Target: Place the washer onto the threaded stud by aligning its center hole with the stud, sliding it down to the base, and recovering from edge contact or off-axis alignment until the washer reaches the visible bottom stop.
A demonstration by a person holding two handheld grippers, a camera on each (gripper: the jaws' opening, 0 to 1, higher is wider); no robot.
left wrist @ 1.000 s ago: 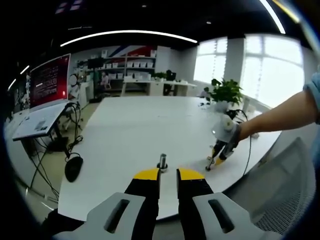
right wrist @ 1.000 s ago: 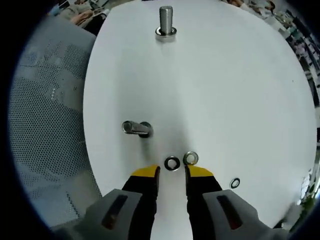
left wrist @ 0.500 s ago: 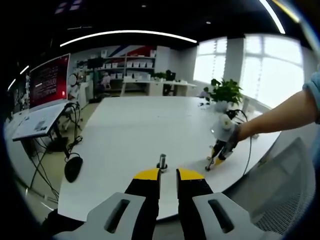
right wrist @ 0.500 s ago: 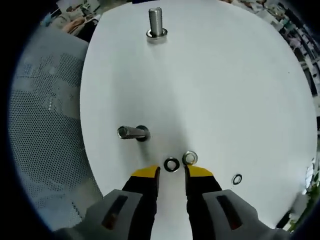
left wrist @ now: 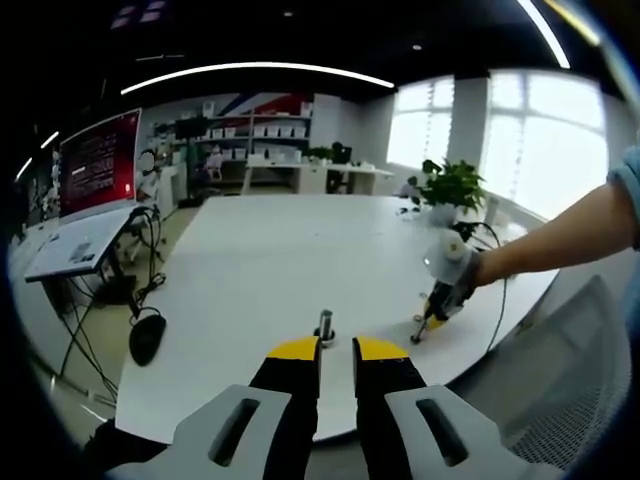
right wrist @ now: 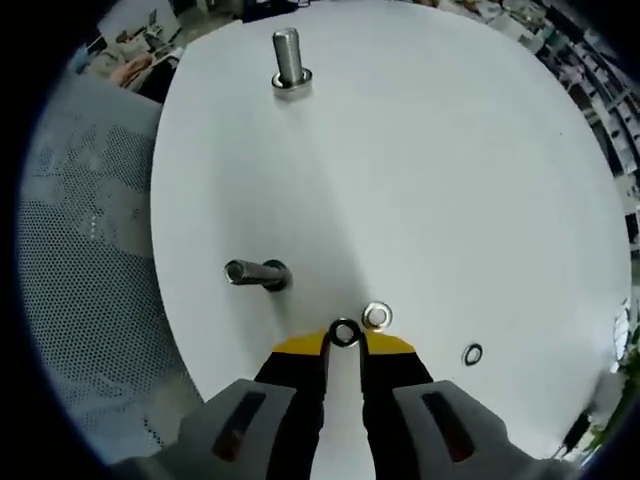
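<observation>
In the right gripper view, a dark steel washer [right wrist: 345,333] lies flat on the white table [right wrist: 450,200], right between my right gripper's [right wrist: 344,345] yellow tips, which have come in against its sides. A second, brighter washer [right wrist: 376,316] touches it on the right, and a third [right wrist: 472,354] lies further right. A threaded stud [right wrist: 255,272] stands just left of the tips. Another stud [right wrist: 288,58] with a washer at its base stands far ahead. In the left gripper view, my left gripper [left wrist: 336,350] hovers just before a stud [left wrist: 325,323], jaws a narrow gap apart and holding nothing. The right gripper [left wrist: 420,333] points down at the table.
A mesh chair [right wrist: 80,300] borders the table edge on the left of the right gripper view. In the left gripper view, a mouse [left wrist: 147,335] and a laptop [left wrist: 80,250] sit on a side desk, a plant [left wrist: 450,185] stands at the table's far end, and a person's arm [left wrist: 560,235] reaches in.
My right gripper's jaws have narrowed onto the dark washer and moved slightly forward. The left gripper has stayed still.
</observation>
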